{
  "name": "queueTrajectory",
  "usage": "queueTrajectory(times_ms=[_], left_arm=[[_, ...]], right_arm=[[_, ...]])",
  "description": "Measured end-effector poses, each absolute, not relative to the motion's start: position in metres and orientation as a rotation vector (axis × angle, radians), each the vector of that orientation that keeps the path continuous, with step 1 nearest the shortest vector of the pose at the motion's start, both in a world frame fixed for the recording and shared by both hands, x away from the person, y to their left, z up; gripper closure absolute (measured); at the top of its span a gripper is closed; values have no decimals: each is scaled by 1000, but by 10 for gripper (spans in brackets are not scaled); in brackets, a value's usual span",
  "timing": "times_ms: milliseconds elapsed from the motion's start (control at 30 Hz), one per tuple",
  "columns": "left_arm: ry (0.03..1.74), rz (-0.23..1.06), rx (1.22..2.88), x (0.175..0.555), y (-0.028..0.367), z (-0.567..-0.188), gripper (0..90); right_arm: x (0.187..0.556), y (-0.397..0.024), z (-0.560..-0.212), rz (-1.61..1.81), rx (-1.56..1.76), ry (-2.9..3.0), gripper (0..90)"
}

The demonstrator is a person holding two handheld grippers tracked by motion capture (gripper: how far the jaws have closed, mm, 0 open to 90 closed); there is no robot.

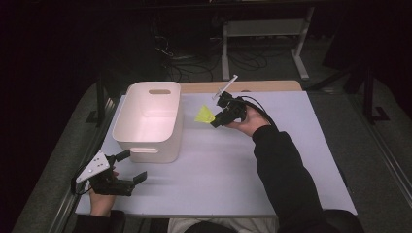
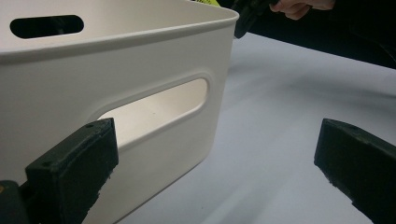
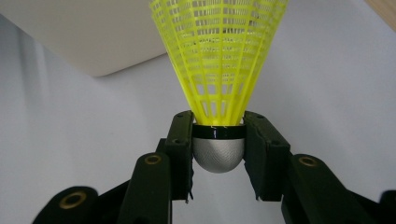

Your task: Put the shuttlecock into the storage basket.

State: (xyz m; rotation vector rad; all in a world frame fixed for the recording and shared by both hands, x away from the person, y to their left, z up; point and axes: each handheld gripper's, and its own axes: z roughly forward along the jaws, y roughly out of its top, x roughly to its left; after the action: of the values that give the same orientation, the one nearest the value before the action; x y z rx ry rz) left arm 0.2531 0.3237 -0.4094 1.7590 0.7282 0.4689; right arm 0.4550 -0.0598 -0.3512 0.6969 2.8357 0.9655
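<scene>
High overview plus two close views, white bin (image 1: pixel 148 121) shared.

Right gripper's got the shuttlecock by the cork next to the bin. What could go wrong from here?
1. The right gripper pinches the shuttlecock only at its rounded silver cork; it could pivot or slip out.
2. The yellow skirt points toward the white bin and may catch the rim if carried across low.
3. The left gripper sits open by the bin's near wall, not holding it; a knock could shift the bin.
</scene>
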Motion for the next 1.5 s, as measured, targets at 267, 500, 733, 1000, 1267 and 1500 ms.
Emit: queueTrajectory(times_ms=[267,500,733,1000,1267,1500], left_arm=[[730,471,1760,253,324,-410,0],[730,470,1762,253,324,-410,0],[730,470,1761,253,323,-410,0],[730,471,1760,253,324,-410,0],[730,470,1760,253,323,-410,0],[727,470,1761,253,324,-410,0]], right_arm=[[445,-61,-338,983,652,2816,630],[438,-60,-323,1017,620,2800,630],[434,-56,-310,1032,590,2787,630],[432,-51,-295,1044,548,2786,630],[431,-41,-280,1065,519,2781,631],[428,-31,-268,1081,482,2775,631]])
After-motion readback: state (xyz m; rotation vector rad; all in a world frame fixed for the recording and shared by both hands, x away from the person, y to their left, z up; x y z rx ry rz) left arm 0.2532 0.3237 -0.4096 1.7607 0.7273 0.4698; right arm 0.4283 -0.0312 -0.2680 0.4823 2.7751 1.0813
